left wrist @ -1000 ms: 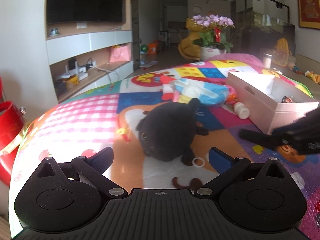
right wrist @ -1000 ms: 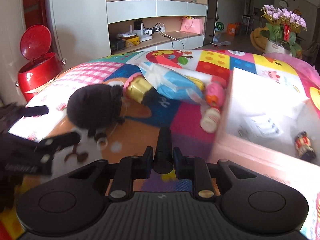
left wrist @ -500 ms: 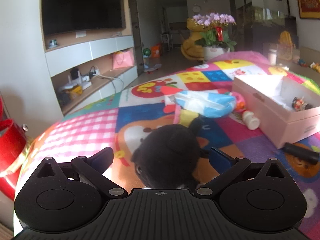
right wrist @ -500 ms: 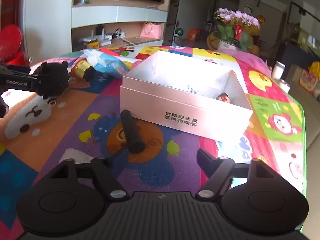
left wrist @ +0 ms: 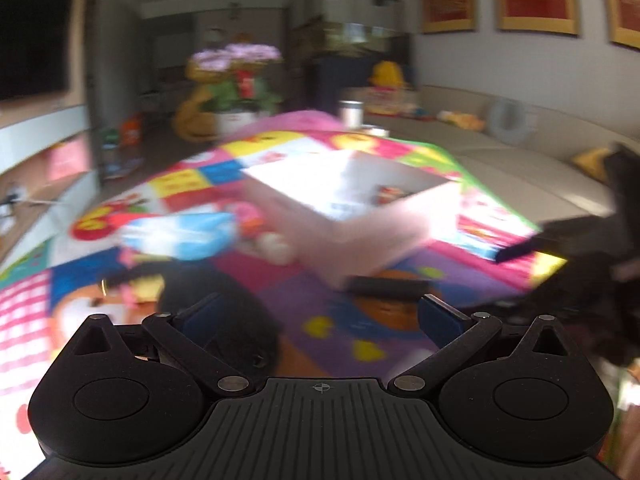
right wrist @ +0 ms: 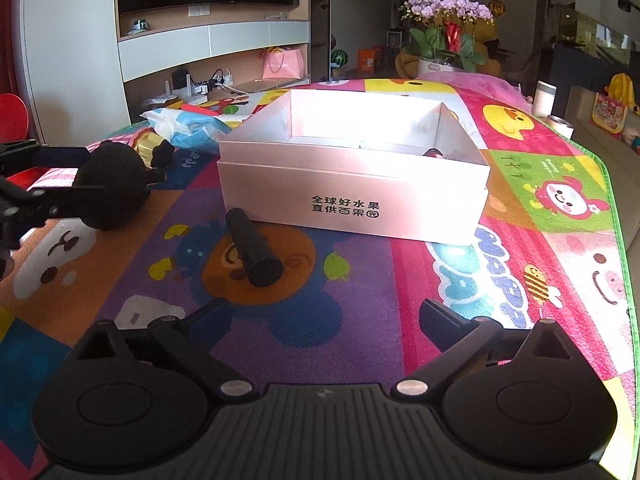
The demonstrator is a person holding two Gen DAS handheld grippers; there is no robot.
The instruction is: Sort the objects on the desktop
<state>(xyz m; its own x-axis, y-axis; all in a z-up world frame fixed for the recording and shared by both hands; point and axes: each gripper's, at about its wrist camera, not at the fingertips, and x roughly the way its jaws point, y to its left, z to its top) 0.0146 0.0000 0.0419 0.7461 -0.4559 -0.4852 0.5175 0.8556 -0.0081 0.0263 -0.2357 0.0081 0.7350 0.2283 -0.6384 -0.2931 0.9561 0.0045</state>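
Released since before, black cylinder (right wrist: 253, 249) lies beside pink box (right wrist: 352, 204)

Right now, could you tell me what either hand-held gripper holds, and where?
Right hand-held gripper: nothing, jaws open. Left hand-held gripper straddles the body of the black plush toy; grip cannot be told.

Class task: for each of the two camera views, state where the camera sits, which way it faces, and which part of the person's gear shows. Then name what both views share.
Left wrist view: sits on the left gripper, facing blurrily across the colourful mat toward the pink box; its open fingers and the right gripper show.
Right wrist view: sits on the right gripper, angled down at the black cylinder before the box; its open fingers and the left gripper around a black plush toy show.
Shared: box, cylinder, plush toy, mat, blue bag, potted flowers.
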